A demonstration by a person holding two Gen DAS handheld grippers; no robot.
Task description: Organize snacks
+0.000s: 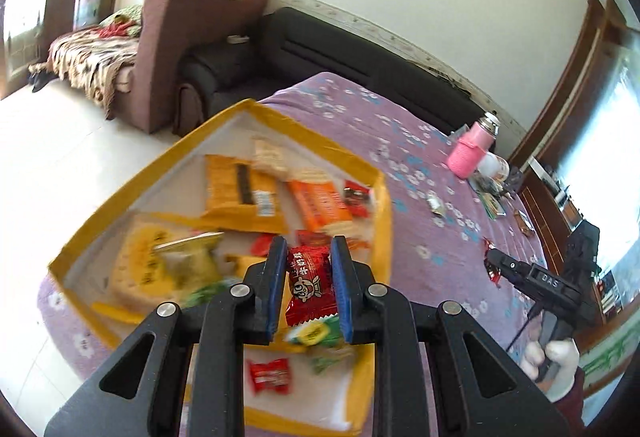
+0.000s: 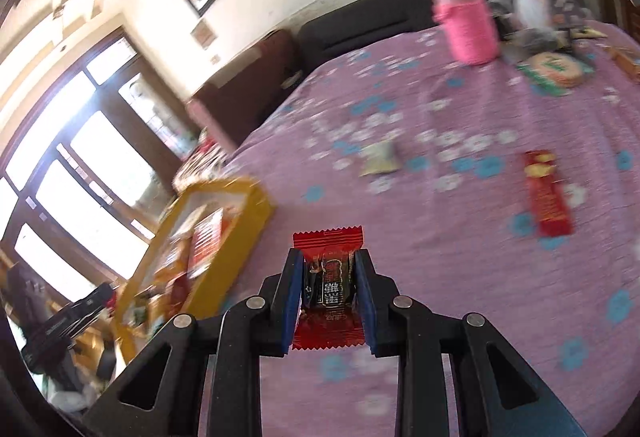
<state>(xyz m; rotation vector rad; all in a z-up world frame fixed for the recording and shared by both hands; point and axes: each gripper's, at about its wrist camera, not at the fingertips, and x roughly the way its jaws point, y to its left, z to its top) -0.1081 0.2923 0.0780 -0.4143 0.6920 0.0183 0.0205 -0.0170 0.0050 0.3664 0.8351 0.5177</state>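
My left gripper (image 1: 309, 251) is shut on a red snack packet (image 1: 308, 287) and holds it over the yellow box (image 1: 120, 193), which lies on the purple flowered cloth and holds several snack packs. My right gripper (image 2: 327, 257) is shut on a red and black candy packet (image 2: 328, 277) above the cloth, right of the yellow box (image 2: 236, 237). The right gripper also shows in the left wrist view (image 1: 490, 257), over the cloth right of the box. A long red packet (image 2: 548, 193) and a small pale packet (image 2: 380, 157) lie loose on the cloth.
A pink bottle (image 1: 472, 149) stands at the far side of the table among small items. A dark sofa (image 1: 304, 49) and a brown armchair (image 1: 176, 37) stand behind the table. Pale floor lies to the left.
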